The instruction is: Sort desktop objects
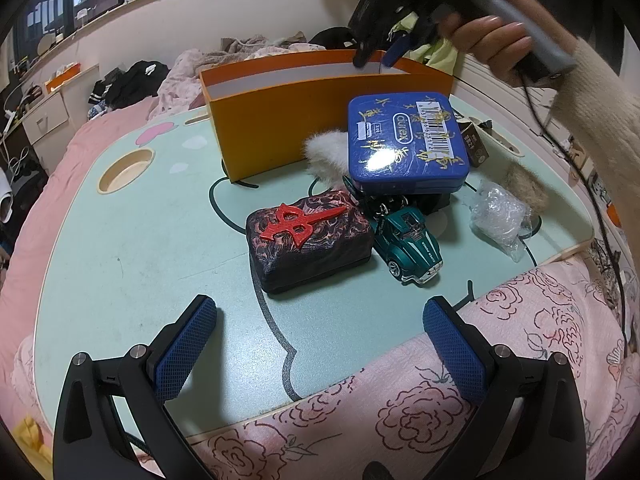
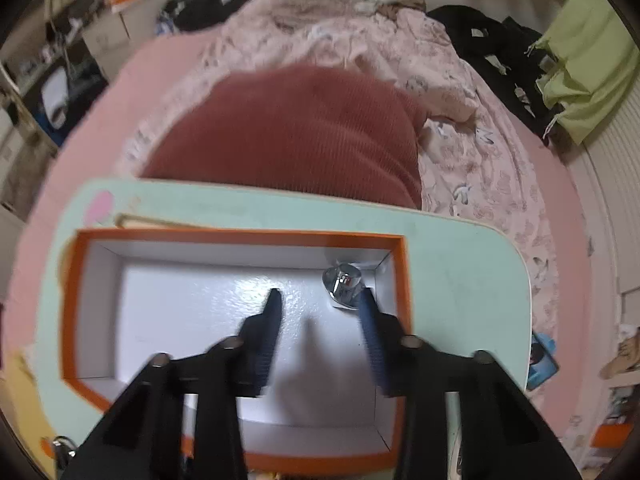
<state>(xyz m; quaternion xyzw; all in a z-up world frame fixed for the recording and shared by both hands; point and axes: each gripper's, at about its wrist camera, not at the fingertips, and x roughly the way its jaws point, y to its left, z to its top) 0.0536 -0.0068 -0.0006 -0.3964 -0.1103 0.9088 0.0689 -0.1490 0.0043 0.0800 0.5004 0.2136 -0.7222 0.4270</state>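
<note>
Bed-top mint lap table [image 1: 120, 264] carried an orange box [image 1: 280, 120] near its far edge. Right gripper [image 2: 318, 300] hovered inside, jaws spread, empty; shiny silver piece [image 2: 343, 282] lay in box's far right corner. Best lifted straight clear of walls. Left gripper [image 1: 320, 320] spread, idle near front edge before the patterned case [image 1: 308, 240].

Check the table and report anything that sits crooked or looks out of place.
The blue tin sits tilted, propped on other items with its near edge over the back of the green toy car rather than flat on the table. A white fur piece is partly hidden behind it. Nothing looks spilled or broken.
</note>
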